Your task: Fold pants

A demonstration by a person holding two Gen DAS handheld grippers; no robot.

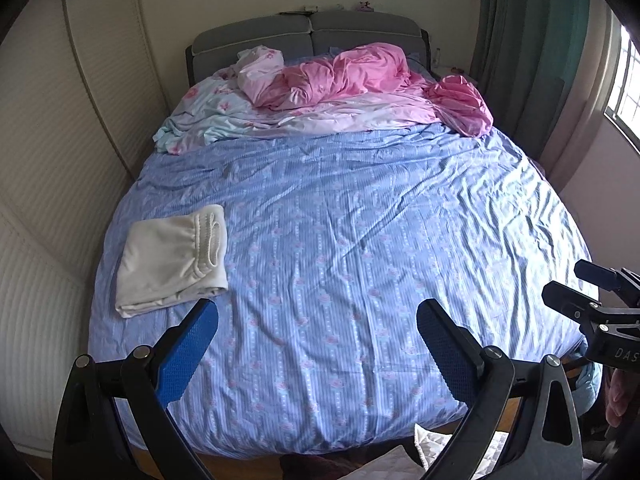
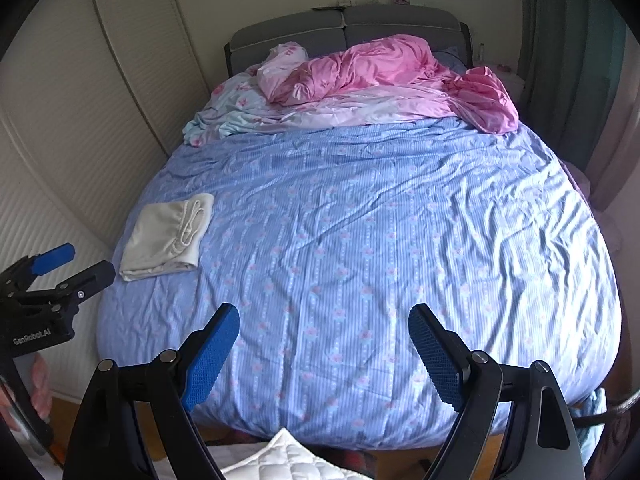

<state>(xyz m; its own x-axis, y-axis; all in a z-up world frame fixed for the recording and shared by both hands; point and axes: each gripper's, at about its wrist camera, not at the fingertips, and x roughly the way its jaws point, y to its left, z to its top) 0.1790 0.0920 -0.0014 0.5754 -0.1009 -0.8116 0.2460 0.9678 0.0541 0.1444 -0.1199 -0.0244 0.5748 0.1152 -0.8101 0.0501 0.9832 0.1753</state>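
Blue-striped bedding with small pink flowers fills my left wrist view: a wrinkled duvet cover spread over the bed. On its left side, near the edge, lie the cream-white pants, folded into a flat packet with the elastic waistband showing on top. My left gripper hangs above the foot of the bed with its jaws wide apart, nothing between the blue pads; the left pad's tip sits just beside the near corner of the pants in the picture, though I cannot tell whether it touches. My right gripper pokes in at the right edge. At the head, a crumpled pink sheet and a pale floral sheet are piled against the grey headboard.

From my right wrist view, the same pants rest on the duvet cover at the left, well apart from my right gripper, which is spread wide and holds nothing. My left gripper shows at the left edge (jaws parted, empty), near the pants. A white quilted cloth lies below the foot of the bed.
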